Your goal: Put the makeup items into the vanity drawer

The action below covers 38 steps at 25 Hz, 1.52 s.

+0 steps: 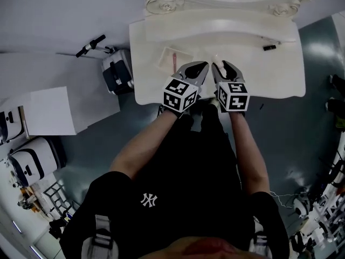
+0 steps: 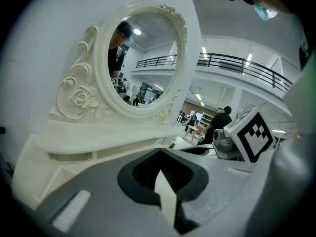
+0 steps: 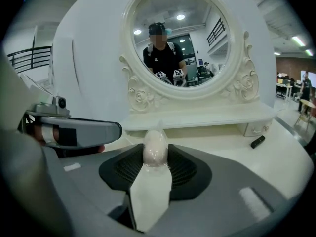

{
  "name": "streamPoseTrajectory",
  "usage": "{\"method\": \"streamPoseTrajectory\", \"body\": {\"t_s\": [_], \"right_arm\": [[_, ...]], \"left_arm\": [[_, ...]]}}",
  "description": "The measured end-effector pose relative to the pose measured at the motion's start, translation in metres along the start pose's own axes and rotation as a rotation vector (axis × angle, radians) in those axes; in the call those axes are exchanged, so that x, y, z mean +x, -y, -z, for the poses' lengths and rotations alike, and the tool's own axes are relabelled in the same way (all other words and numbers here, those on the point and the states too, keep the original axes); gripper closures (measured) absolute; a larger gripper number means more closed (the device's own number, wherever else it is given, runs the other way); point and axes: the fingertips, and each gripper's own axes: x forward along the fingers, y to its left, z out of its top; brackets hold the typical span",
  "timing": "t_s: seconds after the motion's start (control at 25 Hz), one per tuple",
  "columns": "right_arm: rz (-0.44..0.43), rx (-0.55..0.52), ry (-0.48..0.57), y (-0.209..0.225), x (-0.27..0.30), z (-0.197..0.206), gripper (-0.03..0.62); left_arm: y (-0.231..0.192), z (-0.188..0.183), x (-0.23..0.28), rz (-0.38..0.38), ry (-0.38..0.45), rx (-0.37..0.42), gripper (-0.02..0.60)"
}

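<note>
The right gripper (image 3: pixel 156 158) is closed on a plastic-wrapped makeup sponge (image 3: pixel 155 146) over the near edge of the desk (image 3: pixel 289 159). The sponge looks light, soft and slippery, so grip its middle gently. The left gripper (image 2: pixel 161 172) is closed and empty.

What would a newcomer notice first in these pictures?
The ornate white oval mirror rising at the back of the white vanity catches the eye first. Next comes the pale, egg-shaped makeup sponge in clear wrap, pinched in the right hand-held gripper above the vanity top.
</note>
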Motion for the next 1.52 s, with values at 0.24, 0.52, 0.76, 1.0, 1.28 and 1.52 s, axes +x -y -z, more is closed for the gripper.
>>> {"method": "streamPoseTrajectory", "body": {"t_s": [0.24,0.52,0.76,1.0,1.28,1.52], "right_arm": [[-0.055,-0.042,-0.022,-0.045,0.015,0.005,0.415],[-0.103,-0.081,-0.067,-0.085,0.038,0.018,0.413],[-0.125,-0.115,-0.101,-0.108,0.056,0.024,0.411],[-0.128,-0.147,-0.137,-0.119,0.073,0.028,0.410],[-0.149,-0.160,-0.212,-0.128,0.088,0.044,0.354],[-0.123,-0.155,-0.213,-0.122,0.086,0.046,0.367]], "left_arm": [[-0.021,0.005,-0.034,-0.051,0.019,-0.014,0.581],[-0.047,0.009,-0.070,-0.112,0.043,-0.034,0.581],[-0.056,0.011,-0.089,-0.133,0.057,-0.041,0.581],[-0.066,0.013,-0.102,-0.146,0.066,-0.047,0.581],[-0.074,0.013,-0.110,-0.156,0.072,-0.055,0.581],[-0.078,0.011,-0.106,-0.145,0.070,-0.057,0.581]]}}
